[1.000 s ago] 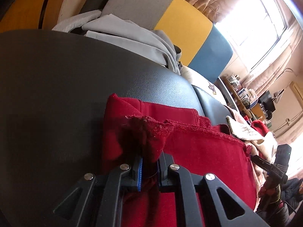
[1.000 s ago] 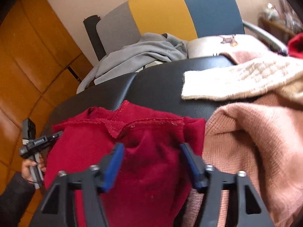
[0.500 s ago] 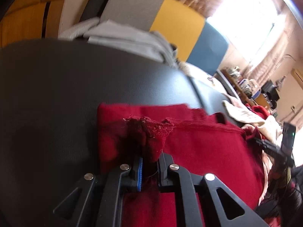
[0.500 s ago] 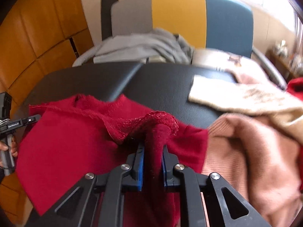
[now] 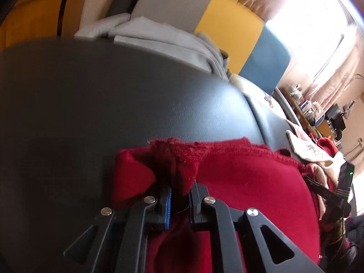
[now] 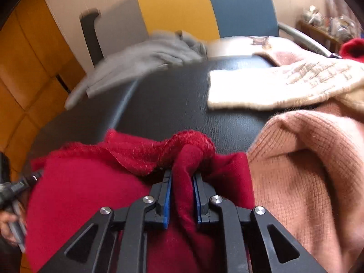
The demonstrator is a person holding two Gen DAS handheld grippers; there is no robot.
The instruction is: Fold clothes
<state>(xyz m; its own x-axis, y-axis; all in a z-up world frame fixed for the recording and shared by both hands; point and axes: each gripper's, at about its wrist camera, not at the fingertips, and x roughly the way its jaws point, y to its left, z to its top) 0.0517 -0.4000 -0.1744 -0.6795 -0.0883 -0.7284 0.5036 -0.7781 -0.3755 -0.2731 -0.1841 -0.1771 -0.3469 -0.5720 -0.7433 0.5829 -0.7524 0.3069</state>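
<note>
Both hand-held grippers, left [image 5: 180,196] and right [image 6: 182,190], pinch the red garment [image 6: 91,193]; its right jaws, just closing, hold a thin bunch that could slip free.

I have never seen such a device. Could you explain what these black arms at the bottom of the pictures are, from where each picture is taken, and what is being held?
There is no robot here. A person holds a hand tool in each hand, and each tool ends in a two-finger gripper with a camera looking forward along the fingers. One picture comes from the left gripper, the other from the right gripper. Each is shut on a bunched edge of the same red garment, which lies on a black padded seat. The right gripper's jaws have just been closing, then eased a little, with the cloth between them. On the seat to the right lie a pink sweater and a cream knit. Grey clothes lie behind it.
</note>
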